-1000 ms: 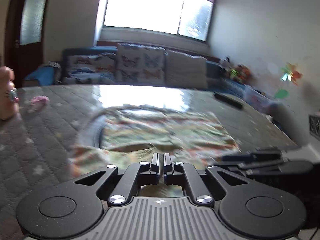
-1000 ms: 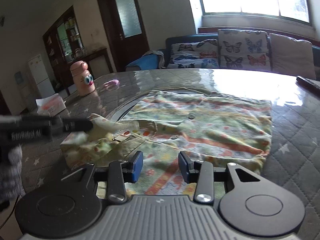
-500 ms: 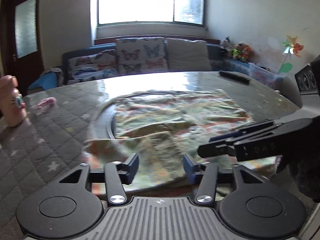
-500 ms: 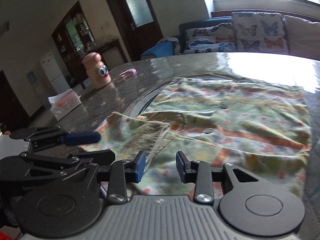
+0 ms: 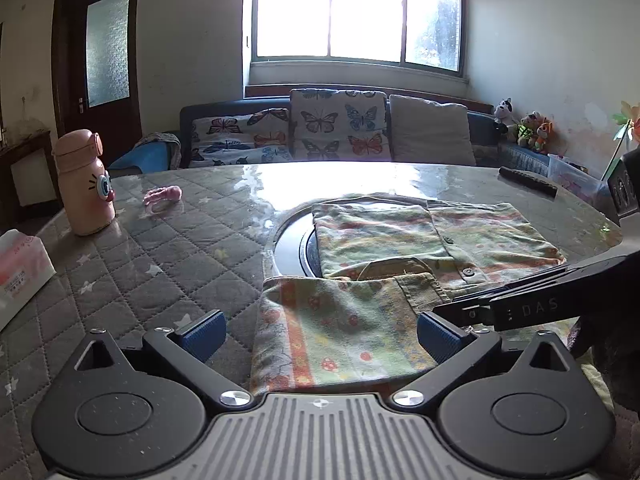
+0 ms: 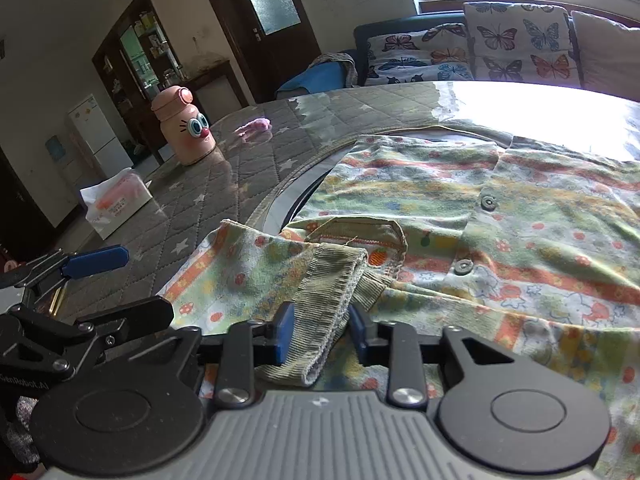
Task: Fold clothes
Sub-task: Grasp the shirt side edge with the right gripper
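Quilted grey tabletop (image 5: pixel 168 264) fills both views, with a round dark inset just beyond the left fingers. Floral shirt (image 5: pixel 436 240) lies flat on it ahead of both grippers, placket buttons up, partly over the inset. One sleeve (image 5: pixel 340 332) is folded in over the body; it sits between the left fingers, ribbed cuff (image 6: pixel 324 320) toward the right one.

Left gripper (image 5: pixel 320 336): fingers spread wide, straddling the sleeve, not gripping. Right gripper (image 6: pixel 322 336): blue fingers part-closed either side of the ribbed cuff, left pad touching it; a real pinch can't be confirmed.

Well left of the left fingers: tissue pack (image 5: pixel 20 268), pink cartoon bottle (image 5: pixel 84 184), small pink scrap (image 5: pixel 162 196) beyond. Dark remote (image 5: pixel 528 182) far right, past the shirt.
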Demonstrator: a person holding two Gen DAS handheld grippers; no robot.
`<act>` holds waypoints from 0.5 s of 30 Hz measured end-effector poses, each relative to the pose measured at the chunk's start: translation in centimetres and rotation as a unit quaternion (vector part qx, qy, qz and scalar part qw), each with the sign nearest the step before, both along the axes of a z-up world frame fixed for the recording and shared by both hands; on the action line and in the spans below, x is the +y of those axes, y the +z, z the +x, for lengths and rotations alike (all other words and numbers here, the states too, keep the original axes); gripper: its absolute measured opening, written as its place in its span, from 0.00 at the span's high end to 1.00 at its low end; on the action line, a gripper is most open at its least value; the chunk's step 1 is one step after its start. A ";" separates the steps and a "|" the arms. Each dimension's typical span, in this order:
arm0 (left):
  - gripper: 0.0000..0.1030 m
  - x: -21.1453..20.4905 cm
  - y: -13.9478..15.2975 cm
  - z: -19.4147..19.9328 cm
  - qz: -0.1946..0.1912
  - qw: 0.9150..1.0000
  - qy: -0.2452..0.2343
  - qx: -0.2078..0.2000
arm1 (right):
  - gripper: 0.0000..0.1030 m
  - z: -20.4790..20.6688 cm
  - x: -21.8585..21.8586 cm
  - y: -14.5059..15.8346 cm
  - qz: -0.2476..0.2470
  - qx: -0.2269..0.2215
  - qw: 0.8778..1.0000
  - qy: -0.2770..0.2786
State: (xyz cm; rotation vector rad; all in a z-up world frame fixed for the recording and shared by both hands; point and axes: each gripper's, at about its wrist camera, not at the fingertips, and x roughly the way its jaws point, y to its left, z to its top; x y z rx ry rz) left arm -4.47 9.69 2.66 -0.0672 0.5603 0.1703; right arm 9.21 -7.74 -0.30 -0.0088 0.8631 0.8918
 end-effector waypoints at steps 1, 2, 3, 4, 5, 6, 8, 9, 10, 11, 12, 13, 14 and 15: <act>0.00 0.0 0.0 0.0 0.000 1.000 0.000 0.000 | 0.77 0.0 0.0 0.0 0.000 0.003 1.000 -0.003; 0.00 -0.1 0.0 0.1 0.001 1.000 0.001 0.001 | 0.80 0.1 0.0 0.0 0.000 0.004 1.000 -0.005; 0.00 -0.1 -0.1 0.1 0.001 1.000 0.001 0.001 | 0.82 0.1 -0.1 0.0 0.001 0.004 1.000 -0.007; 0.00 -0.1 -0.1 0.1 0.002 1.000 0.001 0.002 | 0.89 0.1 -0.2 0.1 0.003 0.004 1.000 -0.009; 0.00 -0.1 -0.1 0.2 0.004 1.000 0.001 0.004 | 0.93 0.1 -0.4 0.2 0.008 0.007 1.000 -0.010; 0.00 -0.2 -0.2 0.2 0.005 1.000 0.001 0.005 | 0.93 0.2 -0.6 0.4 0.014 0.010 1.000 -0.012; 0.00 -0.3 -0.5 0.3 0.008 1.000 0.001 0.011 | 0.96 0.1 -1.0 0.9 0.025 0.012 1.000 -0.014; 0.00 -0.4 -0.6 0.3 0.010 1.000 0.000 0.015 | 0.96 -0.1 -1.1 1.2 0.028 0.008 1.000 -0.012; 0.00 -0.5 -0.8 0.3 0.014 1.000 0.000 0.018 | 0.96 -0.3 -1.2 1.6 0.031 0.003 0.999 -0.010; 0.00 -0.6 -1.0 0.3 0.018 1.000 -0.002 0.021 | 0.96 -0.4 -1.4 2.0 0.035 -0.001 0.999 -0.009; 0.00 -0.8 -1.3 0.3 0.022 0.999 -0.004 0.025 | 0.96 -0.5 -1.5 2.2 0.038 -0.004 0.999 -0.009; 0.00 -0.9 -1.5 0.3 0.027 0.999 -0.007 0.028 | 0.96 -0.7 -1.8 2.8 0.043 -0.007 0.999 -0.009; 0.00 -1.1 -1.7 0.3 0.032 0.999 -0.010 0.031 | 0.96 -0.8 -2.1 3.2 0.047 -0.009 0.999 -0.009; 0.00 -1.3 -1.9 0.3 0.037 0.999 -0.013 0.034 | 0.96 -0.9 -2.4 3.8 0.051 -0.015 0.999 -0.011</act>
